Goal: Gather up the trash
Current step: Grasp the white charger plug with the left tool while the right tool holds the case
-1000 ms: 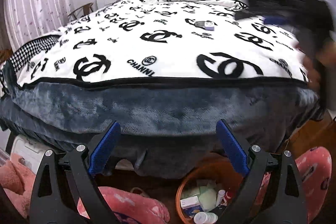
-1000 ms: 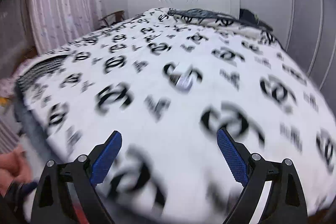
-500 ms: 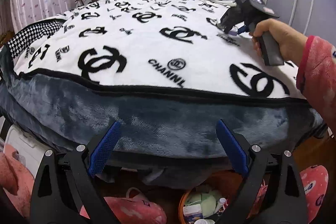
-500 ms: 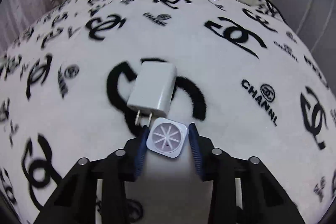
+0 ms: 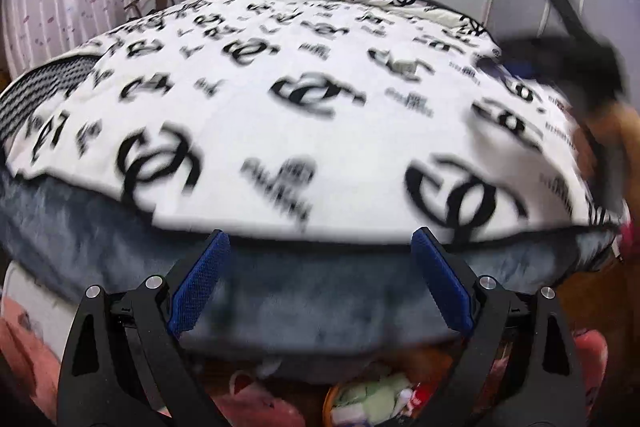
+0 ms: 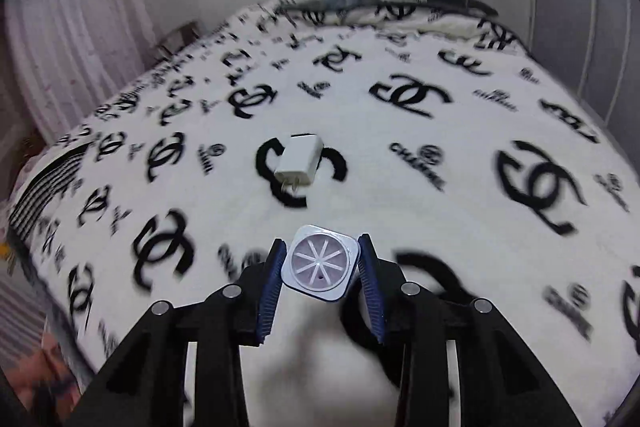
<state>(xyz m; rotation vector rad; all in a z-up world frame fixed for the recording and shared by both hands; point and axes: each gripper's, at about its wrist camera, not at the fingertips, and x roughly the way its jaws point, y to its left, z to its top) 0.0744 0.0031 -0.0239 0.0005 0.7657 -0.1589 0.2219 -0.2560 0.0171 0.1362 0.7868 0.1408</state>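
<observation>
I am carrying a small white square cap (image 6: 319, 263) pinched in my right tongs (image 6: 320, 267) off the bed (image 6: 460, 211), bound for the trash bin (image 5: 384, 403) waiting below my open, empty left tongs (image 5: 320, 287).

Only a charger (image 6: 299, 160) interrupts the open blanket (image 6: 460, 195).
</observation>
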